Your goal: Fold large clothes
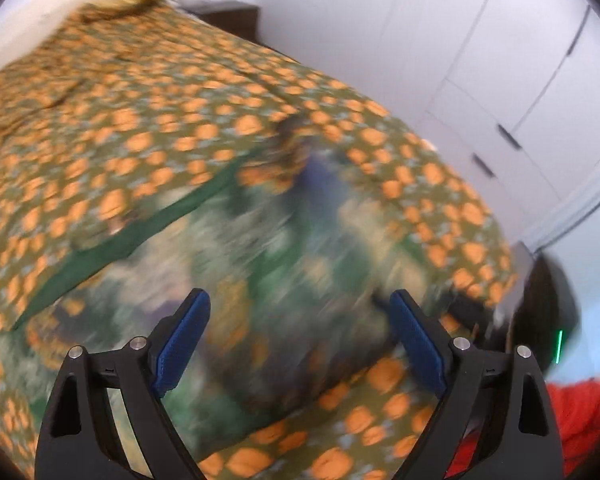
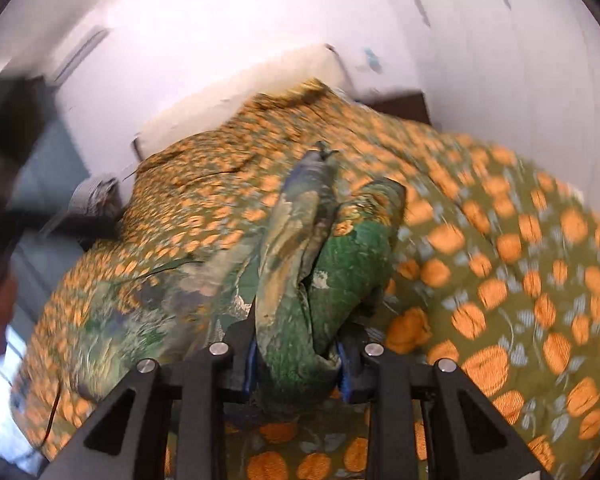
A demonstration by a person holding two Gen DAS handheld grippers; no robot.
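- The right gripper [image 2: 296, 364] is clamped on a bunched edge of the green printed garment [image 2: 312, 264]
- The left gripper [image 1: 300, 340] is wide open and holds nothing
- The garment lies on the bed cover [image 1: 140, 100], crumpled; I judge the folding hardly begun

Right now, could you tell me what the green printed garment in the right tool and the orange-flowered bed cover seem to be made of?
Green printed garment: thin, soft woven cloth, perhaps with a slight sheen; it bunches into deep folds where the right tool pinches it. Orange-flowered olive bed cover: matte woven fabric, likely cotton; ribbed weave shows in the flowers, with flat creases.
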